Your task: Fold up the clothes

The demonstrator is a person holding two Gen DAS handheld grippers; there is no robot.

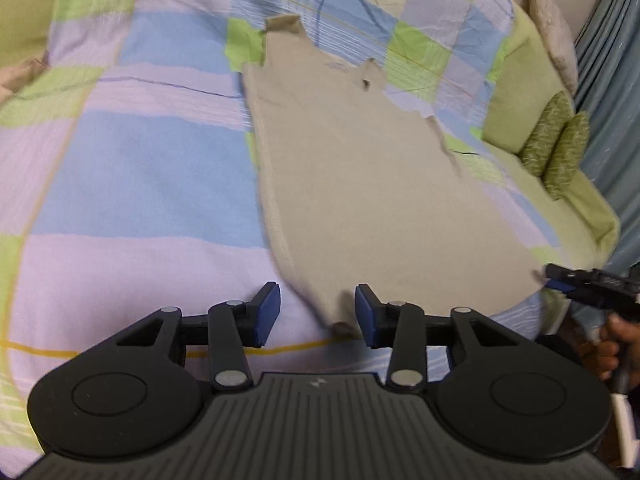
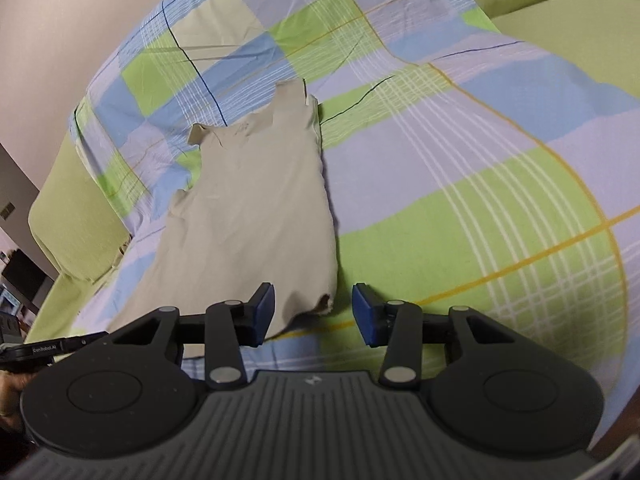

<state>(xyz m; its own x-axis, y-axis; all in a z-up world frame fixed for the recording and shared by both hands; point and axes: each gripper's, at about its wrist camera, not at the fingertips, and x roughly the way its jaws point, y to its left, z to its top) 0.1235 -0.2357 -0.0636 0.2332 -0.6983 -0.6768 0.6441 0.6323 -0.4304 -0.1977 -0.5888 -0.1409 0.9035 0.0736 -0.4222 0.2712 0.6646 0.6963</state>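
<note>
Nearest to each camera, both sets of tongs are standing wide apart and gripping nothing. The left tongs (image 1: 316,314) are hovering right at one bottom corner of the beige top (image 1: 360,184), and that corner is lying just in the gap between the two blue pads. The right tongs (image 2: 313,314) are hovering at the other bottom corner of the same top (image 2: 256,216), with the frayed corner sitting just inside the left pad and the rest of the gap over the bedspread (image 2: 460,208).

So each hand is already the nearer one to its own corner, and the hem is running side to side between them. In the left view the right tongs are showing at the far right edge, level with the hem.

The top is lying flat on the checked bedspread (image 1: 140,168), which is covering a bed. Its long axis is pointing straight away from both tongs: hem close, body stretching out ahead, shoulder straps and neckline farthest off, toward the far edge of the bed. It looks sleeveless and spread out in a single layer, not yet folded.

Judging from this, the coming move is likely turning on that away-pointing axis: pinching both hem corners and carrying them forward toward the straps.

Beyond the top, green cushions (image 1: 520,112) are sitting along the bed's far right side.
</note>
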